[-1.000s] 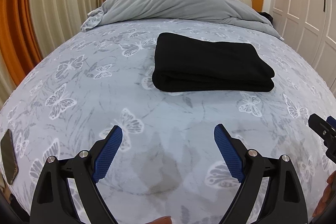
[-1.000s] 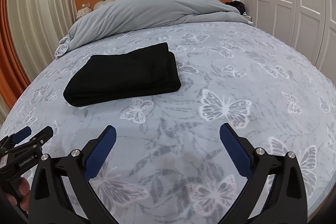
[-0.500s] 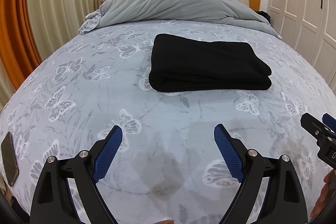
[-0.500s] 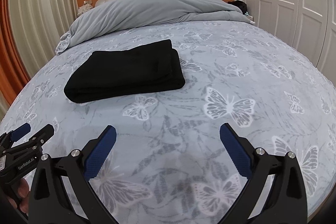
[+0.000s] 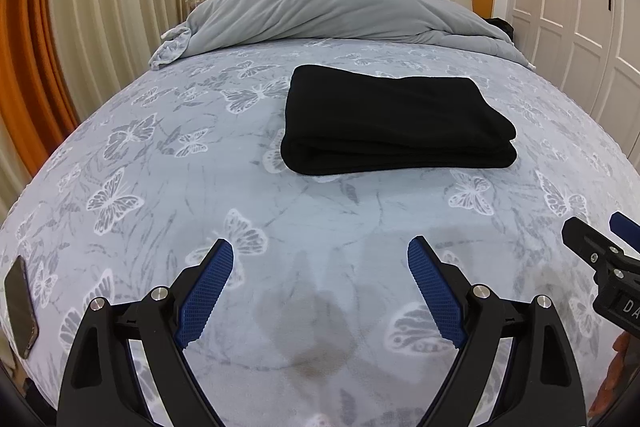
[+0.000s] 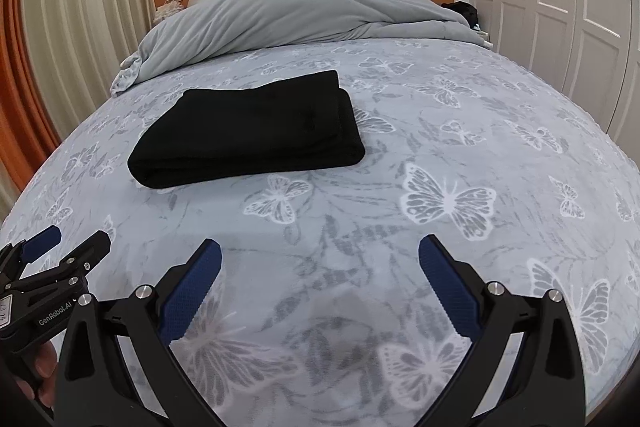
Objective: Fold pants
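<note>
At the far left edge of the left wrist view a dark phone (image 5: 20,307), or something like it, lies flat on the bed (image 5: 160,187) near its edge; the fisheye blur makes it hard to be sure. The left gripper (image 5: 320,287) hangs above the butterfly-print sheet with its blue fingers (image 5: 206,291) spread wide and nothing between them. Beyond it, in the middle of the bed, the black pants (image 5: 394,119) lie folded into a neat rectangle, flat on the sheet and well apart from both grippers. Behind them a grey duvet (image 5: 320,11) is bunched against the headboard. To the right, the right gripper (image 6: 320,287) is likewise released, its fingers (image 6: 450,291) wide apart over bare sheet.
</note>
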Motion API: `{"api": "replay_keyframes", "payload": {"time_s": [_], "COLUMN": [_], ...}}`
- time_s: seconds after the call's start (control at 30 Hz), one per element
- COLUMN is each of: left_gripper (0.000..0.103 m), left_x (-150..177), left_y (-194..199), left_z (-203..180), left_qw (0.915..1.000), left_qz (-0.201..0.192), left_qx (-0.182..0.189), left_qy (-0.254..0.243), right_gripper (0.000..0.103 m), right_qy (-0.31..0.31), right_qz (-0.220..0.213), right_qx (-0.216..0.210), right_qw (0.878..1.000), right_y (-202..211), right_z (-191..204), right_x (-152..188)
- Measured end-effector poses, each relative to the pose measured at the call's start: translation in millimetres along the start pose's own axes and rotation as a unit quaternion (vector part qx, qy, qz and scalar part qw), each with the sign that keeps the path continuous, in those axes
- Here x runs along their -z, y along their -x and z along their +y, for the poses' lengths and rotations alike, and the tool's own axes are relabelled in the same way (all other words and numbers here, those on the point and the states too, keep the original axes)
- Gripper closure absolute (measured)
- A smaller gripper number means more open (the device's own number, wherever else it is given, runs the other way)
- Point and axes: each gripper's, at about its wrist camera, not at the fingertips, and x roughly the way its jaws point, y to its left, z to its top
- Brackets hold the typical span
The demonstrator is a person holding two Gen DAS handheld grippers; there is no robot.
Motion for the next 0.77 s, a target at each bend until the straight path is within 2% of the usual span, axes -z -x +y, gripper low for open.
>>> {"api": "replay_keyframes", "payload": {"time_s": [0.23,0.43,0.67,0.77], "left_gripper": [0.016,0.016,0.017,0.017], "left_x": [0.7,1.7,2.1,2.5], "left_y": [-1.4,-1.9,-3.2,-3.2], "left_z": [2.9,10.1,1.0,-0.4], "left_qw": [0.9999,0.9993,1.0,1.0], "left_qz": [0.0,-0.003,-0.004,-0.004], "left_qx": [-0.001,0.015,-0.003,0.004], "left_qy": [0.011,0.033,0.001,-0.001], "right_gripper": [0.006,0.006,0.006,0.006], "right_qy": [0.004,0.011,0.015,0.015], "right_qz": [0.004,0.004,0.007,0.007], "right_qx": [-0.002,-0.003,0.0,0.001], "right_qw": [1.0,1.0,1.0,1.0], "right_y": [-2.5,-2.9,-3.8,-3.9], "right_z": [3.4,6.4,5.4,3.7], "right_x": [0.5,1.6,3.5,3.9]}}
